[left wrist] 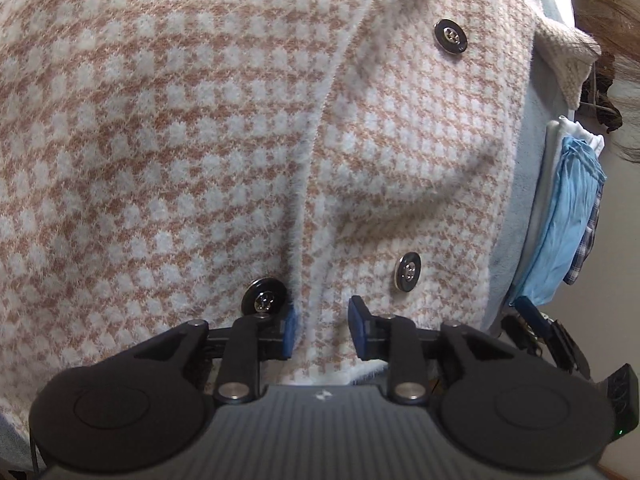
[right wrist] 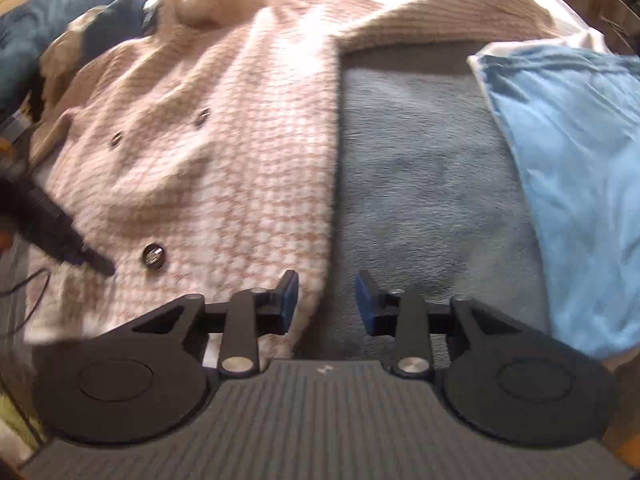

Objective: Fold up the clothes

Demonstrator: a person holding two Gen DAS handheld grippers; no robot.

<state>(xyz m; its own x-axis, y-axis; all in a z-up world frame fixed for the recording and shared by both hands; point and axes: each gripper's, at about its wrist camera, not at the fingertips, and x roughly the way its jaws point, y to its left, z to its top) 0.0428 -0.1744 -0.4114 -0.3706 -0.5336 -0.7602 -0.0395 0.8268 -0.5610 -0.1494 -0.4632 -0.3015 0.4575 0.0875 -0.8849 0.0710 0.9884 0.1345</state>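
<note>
With the checked cardigan [left wrist: 240,140] lying flat beneath both part-open, empty jaws, the left gripper [left wrist: 322,328] straddling its front edge risks pinching one layer only, dragging the fold askew.

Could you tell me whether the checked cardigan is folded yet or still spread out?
Spread out: the cardigan lies flat, front up, buttons showing, on the grey blanket.

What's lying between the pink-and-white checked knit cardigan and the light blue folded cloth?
Right wrist view: only bare grey fleece blanket separates the checked cardigan from the light blue cloth; nothing else there.
</note>
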